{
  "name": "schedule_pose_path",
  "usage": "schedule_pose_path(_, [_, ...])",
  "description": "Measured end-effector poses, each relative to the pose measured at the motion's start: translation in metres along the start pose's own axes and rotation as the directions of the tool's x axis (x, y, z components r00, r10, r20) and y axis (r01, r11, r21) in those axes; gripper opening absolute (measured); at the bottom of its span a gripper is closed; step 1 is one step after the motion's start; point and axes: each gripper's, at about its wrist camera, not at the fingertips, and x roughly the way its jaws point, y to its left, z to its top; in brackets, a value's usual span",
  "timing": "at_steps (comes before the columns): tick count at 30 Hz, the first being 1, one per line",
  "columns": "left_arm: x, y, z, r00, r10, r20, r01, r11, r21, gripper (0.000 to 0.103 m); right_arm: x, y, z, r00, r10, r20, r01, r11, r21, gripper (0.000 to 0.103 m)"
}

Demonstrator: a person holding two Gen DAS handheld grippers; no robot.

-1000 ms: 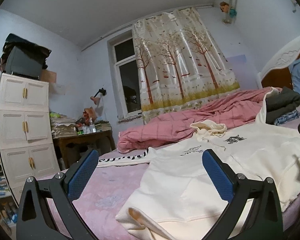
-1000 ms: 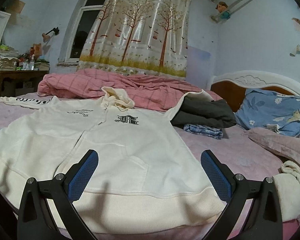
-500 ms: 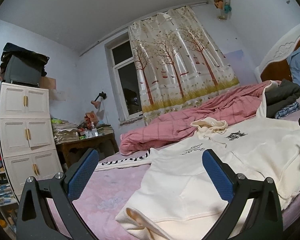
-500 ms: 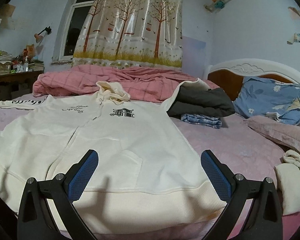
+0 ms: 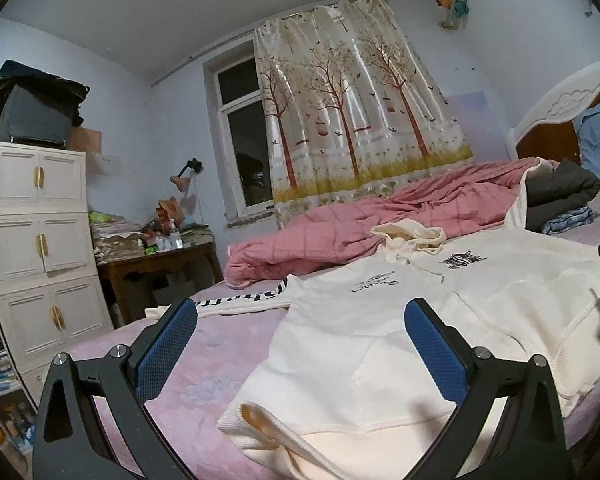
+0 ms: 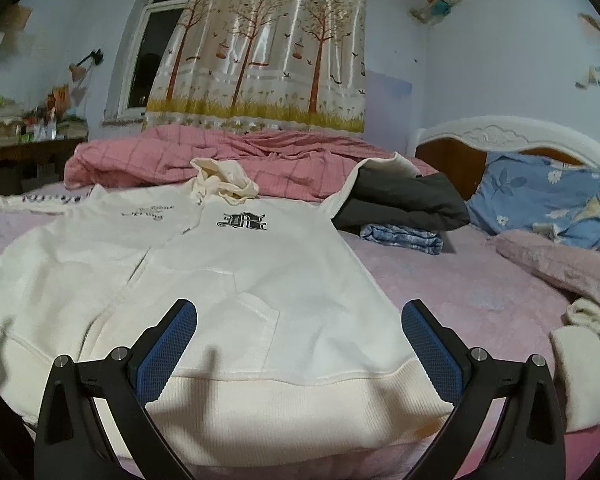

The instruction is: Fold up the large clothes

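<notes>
A cream hoodie (image 5: 440, 320) lies flat, front up, on the pink bed (image 5: 220, 360), hood toward the far side, one sleeve (image 5: 236, 300) with black lettering stretched left. In the right wrist view the hoodie (image 6: 228, 280) fills the middle, its ribbed hem (image 6: 280, 404) nearest me. My left gripper (image 5: 300, 344) is open and empty above the hoodie's lower left corner. My right gripper (image 6: 300, 344) is open and empty just above the hem's right half. The hoodie's other sleeve (image 6: 360, 176) runs up beside folded dark clothes.
A crumpled pink checked quilt (image 6: 228, 160) lies behind the hoodie. Folded dark and blue clothes (image 6: 404, 208), a blue pillow (image 6: 540, 200) and a white headboard (image 6: 500, 136) are at right. A cream cloth (image 6: 580, 352) lies at the bed's right edge. A white cabinet (image 5: 36, 248) and cluttered table (image 5: 156, 256) stand left.
Both grippers stay open and have tilted and crept slightly; the right one has moved a little closer over the hem. The hoodie has not moved.
</notes>
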Motion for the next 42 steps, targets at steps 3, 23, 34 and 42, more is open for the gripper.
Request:
schedule_pose_path(3, [-0.004, -0.002, -0.003, 0.998, -0.059, -0.011, 0.059, 0.998, -0.01, 0.103, 0.0, -0.005, 0.0, 1.0, 0.029, -0.008, -0.029, 0.999, 0.026, 0.103])
schedule_pose_path(23, [-0.014, 0.011, -0.004, 0.996, -0.09, -0.01, 0.089, 0.995, -0.045, 0.103, 0.002, -0.005, 0.0, 0.999, 0.031, -0.018, -0.03, 0.999, 0.025, 0.103])
schedule_pose_path(34, [-0.015, 0.023, 0.0, 0.993, -0.116, 0.007, 0.116, 0.99, -0.084, 0.103, 0.002, -0.004, 0.001, 0.999, 0.034, -0.015, -0.034, 0.999, 0.03, 0.103])
schedule_pose_path(42, [-0.015, 0.036, -0.002, 0.99, -0.136, 0.023, 0.138, 0.98, -0.144, 0.103, 0.003, 0.0, 0.0, 0.998, 0.06, -0.033, -0.059, 0.997, 0.04, 0.103])
